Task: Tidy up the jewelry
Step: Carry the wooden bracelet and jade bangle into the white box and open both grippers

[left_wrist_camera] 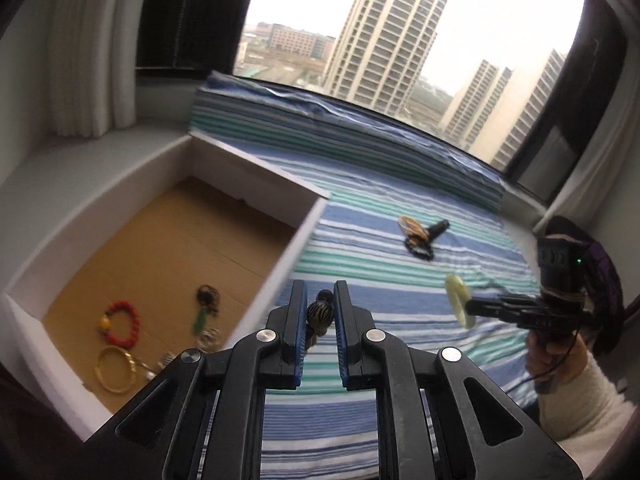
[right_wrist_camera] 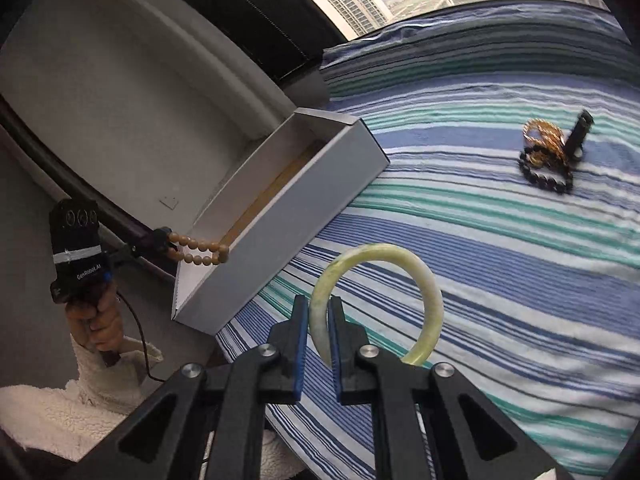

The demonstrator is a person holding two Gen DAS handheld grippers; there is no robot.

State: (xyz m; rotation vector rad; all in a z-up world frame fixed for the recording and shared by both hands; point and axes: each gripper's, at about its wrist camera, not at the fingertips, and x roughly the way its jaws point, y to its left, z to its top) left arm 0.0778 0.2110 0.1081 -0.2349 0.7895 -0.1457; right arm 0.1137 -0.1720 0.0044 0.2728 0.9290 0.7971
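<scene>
Gripping the stiff, slick, breakable bangle [right_wrist_camera: 400, 280] by its rim, right hand-held gripper [right_wrist_camera: 319, 312] clamped lower centre; left hand-held gripper [left_wrist_camera: 320, 304] pinches limp bead bracelet [left_wrist_camera: 320, 312].

From my right wrist view I can read one label only: "GenRobot.AI" in white letters on the black body of the left hand-held gripper [right_wrist_camera: 166, 242]. I find nothing else legible in either view.

The box [left_wrist_camera: 168, 240] sits on the striped cloth [left_wrist_camera: 400, 320], a jewelry pile [left_wrist_camera: 420, 236] to its right.
</scene>
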